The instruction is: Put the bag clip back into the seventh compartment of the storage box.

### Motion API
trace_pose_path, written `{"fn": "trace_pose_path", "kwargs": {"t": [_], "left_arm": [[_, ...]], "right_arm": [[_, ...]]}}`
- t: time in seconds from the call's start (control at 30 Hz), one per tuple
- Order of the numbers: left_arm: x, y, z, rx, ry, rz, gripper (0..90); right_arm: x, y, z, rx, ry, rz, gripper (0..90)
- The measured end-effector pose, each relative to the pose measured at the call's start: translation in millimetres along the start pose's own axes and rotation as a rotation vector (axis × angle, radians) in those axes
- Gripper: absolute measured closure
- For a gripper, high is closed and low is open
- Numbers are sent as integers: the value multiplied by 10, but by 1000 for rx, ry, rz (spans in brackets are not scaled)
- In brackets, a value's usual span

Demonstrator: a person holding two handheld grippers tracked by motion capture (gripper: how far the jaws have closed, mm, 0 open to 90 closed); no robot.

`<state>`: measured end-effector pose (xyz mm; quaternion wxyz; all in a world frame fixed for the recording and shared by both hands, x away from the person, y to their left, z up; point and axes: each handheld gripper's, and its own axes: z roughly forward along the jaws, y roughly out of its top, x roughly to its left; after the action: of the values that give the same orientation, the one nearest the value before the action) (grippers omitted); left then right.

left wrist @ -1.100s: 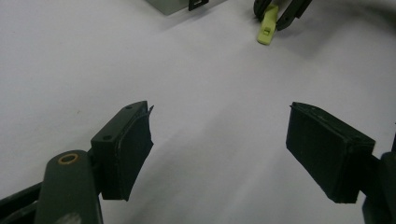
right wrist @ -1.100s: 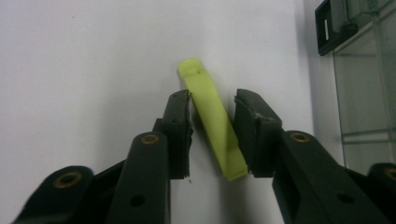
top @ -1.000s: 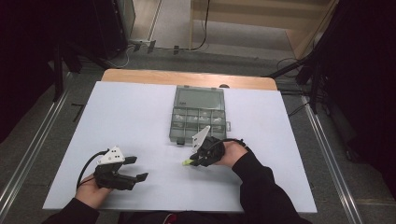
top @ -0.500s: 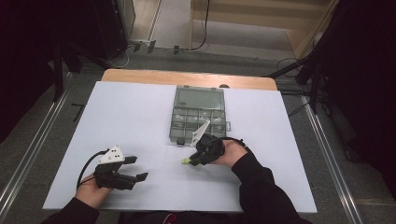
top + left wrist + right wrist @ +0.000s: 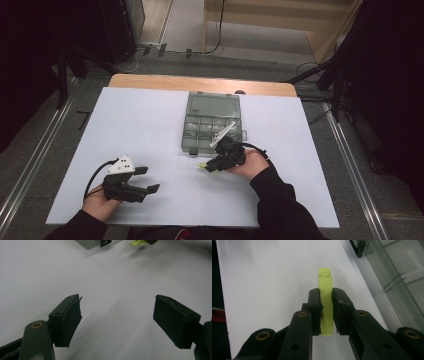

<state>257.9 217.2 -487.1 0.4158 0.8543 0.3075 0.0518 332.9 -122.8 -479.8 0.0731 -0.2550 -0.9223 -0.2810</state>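
Desk covered in white, seen from above; wooden edge visible at the far side.

Right tool is held low over the desk, just in front of the near edge of a grey compartment box. Its jaws are closed on a small yellow-green clip. In the right gripper view the clip is seen pinched flat between the two black pads, standing on edge, its rounded end projecting beyond the fingertips. In the high view the clip is seen as a small bright tip at the front of the tool, pointing toward the person's left, close to the white surface; whether it touches the desk cannot be told.

The box is seen lying open, lid part toward the far side, divided tray toward the person. Contents of the compartments are too small to make out. A corner of it is seen at the right of the right gripper view.

Left tool is held at the near left of the desk, well apart from box and clip. Jaws are spread wide, with nothing between the pads; bare white surface is seen in the gap.
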Motion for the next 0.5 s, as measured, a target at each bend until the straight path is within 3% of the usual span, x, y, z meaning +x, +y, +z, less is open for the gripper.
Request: {"fn": "trace_pose_path", "kwargs": {"t": [0.23, 0.37, 0.5], "left_arm": [[8, 15, 18, -4, -4, -2, 217], [19, 21, 18, -5, -6, -2, 217], [25, 25, 17, -5, -8, -3, 217]], "right_arm": [[11, -55, -88, -28, -18, 78, 786], [56, -107, -135, -31, -32, 75, 786], [64, -166, -179, -30, -41, 117, 786]]}}
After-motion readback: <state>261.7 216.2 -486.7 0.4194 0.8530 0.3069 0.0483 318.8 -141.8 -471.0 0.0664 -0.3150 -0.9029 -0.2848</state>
